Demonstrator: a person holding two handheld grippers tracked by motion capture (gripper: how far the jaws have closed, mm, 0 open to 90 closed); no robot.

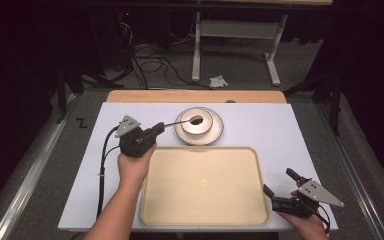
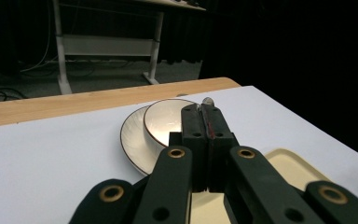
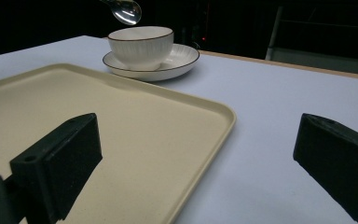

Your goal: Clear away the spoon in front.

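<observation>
From the high view, the left gripper [image 1: 156, 129] is clamped on a thin metal spoon [image 1: 182, 121], bowl end hovering over the white ribbed cup [image 1: 196, 121] on its dark-rimmed saucer [image 1: 219, 127]; I'd say lowering it in comes next.

Left gripper view: jaws pinched tight on the spoon handle [image 2: 208, 101].

Right gripper view: the right gripper [image 3: 205, 163] gapes empty (just parked) by the beige plastic tray [image 3: 177, 121], nothing blocking.

The right gripper [image 3: 200, 172] is seen with its two black jaws set wide apart, with nothing held between them, above the near corner of a cream tray [image 3: 168, 126] laid on the white table [image 3: 270, 107]. Beyond the tray, a white cup [image 3: 141, 46] with a dark rim is seated on a matching saucer [image 3: 179, 58]. A spoon [image 3: 127, 11] bowl is held just above the cup, apart from it.
</observation>
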